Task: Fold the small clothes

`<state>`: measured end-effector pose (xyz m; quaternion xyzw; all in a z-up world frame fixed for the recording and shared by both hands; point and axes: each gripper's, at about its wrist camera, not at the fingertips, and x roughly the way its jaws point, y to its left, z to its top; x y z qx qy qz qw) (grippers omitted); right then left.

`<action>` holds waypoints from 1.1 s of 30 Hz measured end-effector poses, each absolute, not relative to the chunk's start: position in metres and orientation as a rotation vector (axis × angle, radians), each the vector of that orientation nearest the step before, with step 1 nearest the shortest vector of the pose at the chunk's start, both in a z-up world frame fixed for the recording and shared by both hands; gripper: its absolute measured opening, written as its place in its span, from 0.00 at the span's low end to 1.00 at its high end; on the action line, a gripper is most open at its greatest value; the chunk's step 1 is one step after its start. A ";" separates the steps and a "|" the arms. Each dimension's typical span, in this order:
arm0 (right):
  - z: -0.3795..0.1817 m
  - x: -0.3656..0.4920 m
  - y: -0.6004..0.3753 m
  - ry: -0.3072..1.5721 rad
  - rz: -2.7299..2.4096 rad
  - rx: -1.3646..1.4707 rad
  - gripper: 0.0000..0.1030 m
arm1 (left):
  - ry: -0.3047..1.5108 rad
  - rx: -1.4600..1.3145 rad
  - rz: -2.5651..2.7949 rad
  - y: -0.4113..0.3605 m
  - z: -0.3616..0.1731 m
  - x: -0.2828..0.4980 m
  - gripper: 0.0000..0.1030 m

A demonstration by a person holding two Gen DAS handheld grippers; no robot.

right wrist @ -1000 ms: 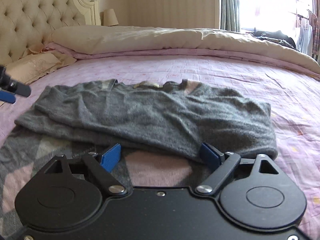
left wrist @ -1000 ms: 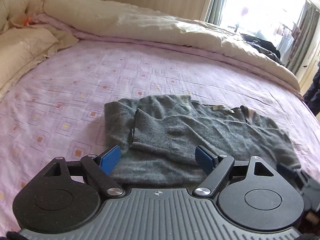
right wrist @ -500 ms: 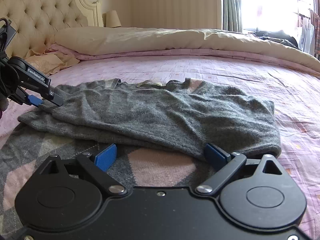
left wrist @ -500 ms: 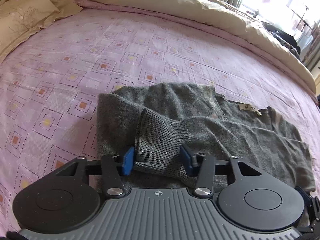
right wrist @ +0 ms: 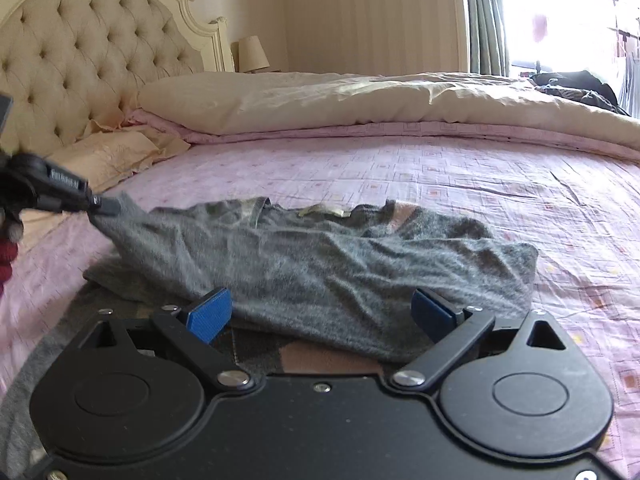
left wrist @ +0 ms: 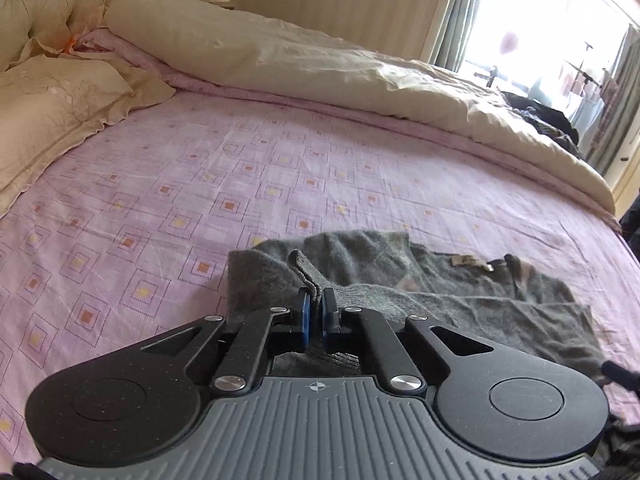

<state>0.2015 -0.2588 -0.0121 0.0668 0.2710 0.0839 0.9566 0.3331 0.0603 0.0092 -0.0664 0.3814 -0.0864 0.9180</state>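
While the grey sweater (left wrist: 460, 300) lay spread across the near part of the bed (left wrist: 280, 168), the left gripper (left wrist: 315, 312) had its jaws pressed together on the ribbed cuff of a sleeve, the blue pads (left wrist: 305, 316) pinching a fold of knit that stood up between them. From the right wrist view that same gripper (right wrist: 102, 206) showed at the far left, holding the sleeve end lifted off the sheet so the fabric ran taut down to the body of the sweater (right wrist: 320, 256).

The right gripper (right wrist: 324, 314) sat low at the near edge of the garment, its jaws wide apart — one blue pad (right wrist: 208, 314) to the left, the other to the right, with the sweater's folded hem lying between and just beyond them, neither pad closed on it. A small label (left wrist: 468, 261) showed at the neckline on the far side.

Behind the sweater, the pink patterned sheet stretched toward a cream duvet (left wrist: 320, 64) heaped along the far side, and a pillow (left wrist: 60, 100) lay at the far left beside the tufted headboard (right wrist: 88, 72). A lamp (right wrist: 250, 54) stood past the headboard.
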 end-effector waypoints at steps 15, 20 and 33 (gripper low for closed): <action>-0.056 0.271 -0.373 0.737 -0.113 0.152 0.77 | 0.825 -0.009 -0.158 0.060 -0.041 0.333 0.27; -0.044 0.239 -0.367 0.696 -0.064 0.088 0.81 | 0.797 0.007 -0.126 0.060 -0.032 0.316 0.31; -0.030 0.256 -0.401 0.688 -0.026 0.276 0.84 | 0.717 0.043 -0.137 0.070 -0.060 0.273 0.71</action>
